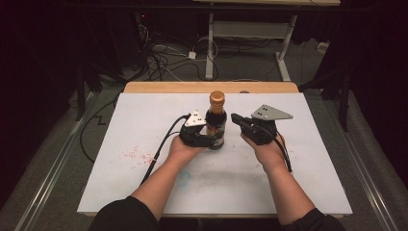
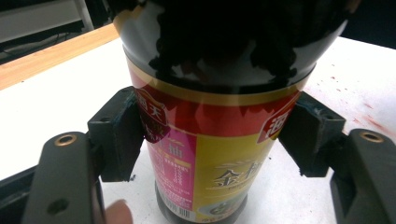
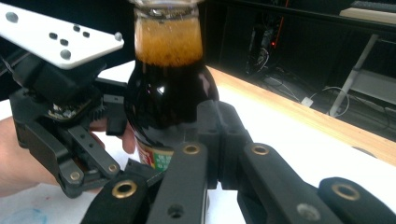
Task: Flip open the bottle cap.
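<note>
A dark sauce bottle (image 1: 216,122) with a brown cap and a red and yellow label stands upright near the middle of the white board (image 1: 144,115). My left gripper (image 1: 208,139) comes at it from the left, low on the body. In the left gripper view both pads (image 2: 122,133) press on the label of the bottle (image 2: 210,158). My right gripper (image 1: 235,118) hovers just right of the bottle with its jaws together and nothing between them. In the right gripper view its tips (image 3: 217,114) point at the bottle (image 3: 166,93), close to the glass, with the left gripper (image 3: 70,121) beyond.
A wooden table edge (image 1: 211,87) runs along the far side of the board. Red stains (image 1: 137,155) and a faint blue mark (image 1: 184,177) lie on the board's near left. A black cable (image 1: 159,149) trails back from the left gripper. Desk legs (image 1: 210,53) and floor cables stand beyond.
</note>
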The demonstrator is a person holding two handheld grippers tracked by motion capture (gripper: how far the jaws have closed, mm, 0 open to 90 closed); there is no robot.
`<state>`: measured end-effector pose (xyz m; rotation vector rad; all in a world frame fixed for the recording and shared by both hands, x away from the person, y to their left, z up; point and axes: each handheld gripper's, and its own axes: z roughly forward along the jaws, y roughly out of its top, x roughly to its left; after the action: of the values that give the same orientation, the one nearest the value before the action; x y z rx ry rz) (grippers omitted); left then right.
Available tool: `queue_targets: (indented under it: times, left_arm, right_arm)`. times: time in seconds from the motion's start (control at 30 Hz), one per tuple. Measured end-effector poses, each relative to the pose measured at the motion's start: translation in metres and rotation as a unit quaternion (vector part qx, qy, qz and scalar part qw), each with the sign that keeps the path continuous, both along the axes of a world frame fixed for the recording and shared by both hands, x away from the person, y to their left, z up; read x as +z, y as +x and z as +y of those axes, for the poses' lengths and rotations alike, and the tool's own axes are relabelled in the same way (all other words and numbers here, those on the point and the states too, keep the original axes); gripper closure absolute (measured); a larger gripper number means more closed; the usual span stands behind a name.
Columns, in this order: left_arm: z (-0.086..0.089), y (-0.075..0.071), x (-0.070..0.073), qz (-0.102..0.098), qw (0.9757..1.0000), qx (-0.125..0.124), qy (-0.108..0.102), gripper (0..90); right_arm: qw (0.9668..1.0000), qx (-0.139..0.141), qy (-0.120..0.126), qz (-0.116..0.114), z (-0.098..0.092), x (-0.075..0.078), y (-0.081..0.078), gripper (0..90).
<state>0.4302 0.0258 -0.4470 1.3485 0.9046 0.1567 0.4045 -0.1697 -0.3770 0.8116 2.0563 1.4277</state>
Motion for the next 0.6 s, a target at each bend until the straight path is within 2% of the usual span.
queue_targets:
  times: [0.13,0.6]
  left_arm:
    - [0.001,-0.001,-0.001,-0.003,1.0000,0.002,-0.005,28.4]
    - [0.005,-0.001,0.000,-0.008,0.9997,-0.021,0.001,28.9]
  right_arm:
    - [1.0000,0.001,0.000,0.000,0.002,0.004,0.000,90.0]
    - [0.9999,0.010,0.004,-0.002,0.004,0.023,0.000,90.0]
